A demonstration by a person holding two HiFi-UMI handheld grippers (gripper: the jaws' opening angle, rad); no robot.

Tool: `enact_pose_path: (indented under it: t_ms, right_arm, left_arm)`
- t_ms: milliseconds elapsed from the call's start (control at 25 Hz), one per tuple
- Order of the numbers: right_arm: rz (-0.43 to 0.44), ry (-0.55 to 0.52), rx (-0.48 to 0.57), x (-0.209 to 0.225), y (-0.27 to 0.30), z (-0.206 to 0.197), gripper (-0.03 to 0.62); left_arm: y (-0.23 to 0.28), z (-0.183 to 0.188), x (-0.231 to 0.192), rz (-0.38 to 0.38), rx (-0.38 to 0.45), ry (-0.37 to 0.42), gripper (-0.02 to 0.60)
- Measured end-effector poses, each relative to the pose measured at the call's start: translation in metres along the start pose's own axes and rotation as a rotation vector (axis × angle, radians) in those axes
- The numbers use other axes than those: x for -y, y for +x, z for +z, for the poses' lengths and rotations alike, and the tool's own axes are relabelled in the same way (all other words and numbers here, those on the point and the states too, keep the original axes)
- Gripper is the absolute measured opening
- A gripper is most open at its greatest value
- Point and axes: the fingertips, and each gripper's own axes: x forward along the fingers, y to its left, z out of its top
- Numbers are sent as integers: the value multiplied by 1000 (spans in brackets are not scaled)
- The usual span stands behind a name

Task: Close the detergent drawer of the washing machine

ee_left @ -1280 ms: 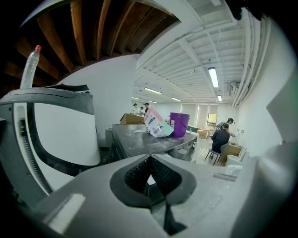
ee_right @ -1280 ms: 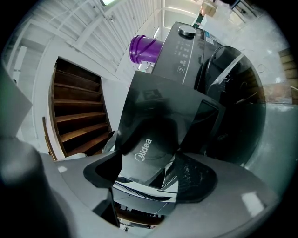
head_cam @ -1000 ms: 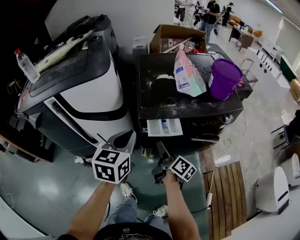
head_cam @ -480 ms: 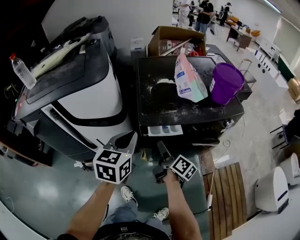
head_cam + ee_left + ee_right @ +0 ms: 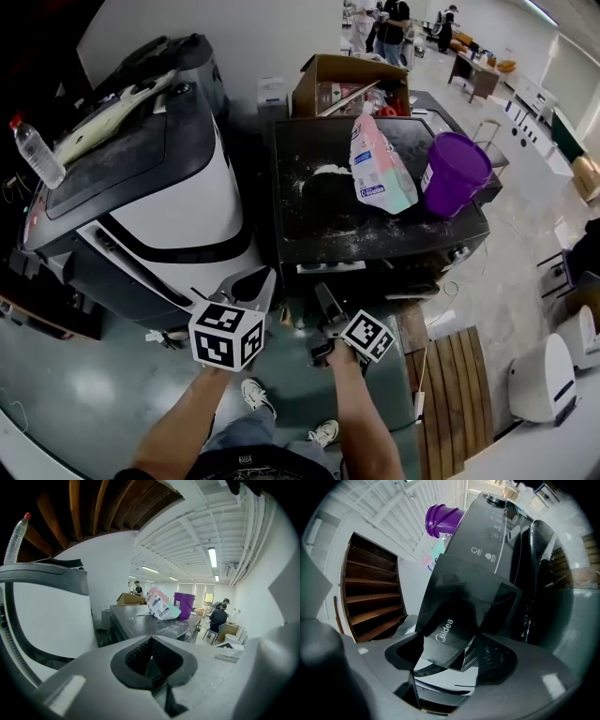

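Observation:
The black washing machine (image 5: 375, 220) has its detergent drawer (image 5: 330, 266) showing only as a thin pale strip at the front top edge. My right gripper (image 5: 323, 292) reaches up to it. In the right gripper view the drawer's black front panel (image 5: 454, 606), with a white logo on it, sits between the jaws, and my right gripper (image 5: 454, 653) is shut on it. My left gripper (image 5: 261, 275) hangs just left of the machine's front corner, shut and holding nothing. In the left gripper view, my left gripper (image 5: 150, 660) points along the dusty machine top (image 5: 150, 620).
On the machine top stand a pink-and-white detergent bag (image 5: 380, 169) and a purple bucket (image 5: 453, 173), with spilled white powder between. A cardboard box (image 5: 342, 80) sits behind. A large white-and-black machine (image 5: 169, 187) with a water bottle (image 5: 33, 150) stands left. A wooden pallet (image 5: 450, 375) lies right.
The drawer has slid into the machine: its white tray stuck out far before and now only a sliver shows. Both grippers have moved toward the machine.

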Motion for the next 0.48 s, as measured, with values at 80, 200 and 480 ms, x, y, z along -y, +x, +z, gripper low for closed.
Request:
enact_pose_path:
  t_ms: [80,200,480]
  right_arm:
    - [-2,2,7,0,3,1,348]
    - [-5,5,12,0,7,2,347]
    - [-15,-5,15,0,18,6,345]
  left_arm:
    - [2,0,-3,-4,-3,1,0]
    - [5,1,-7,-11,-3,1,0]
    - [12,4,-11,-32,-2,8,0]
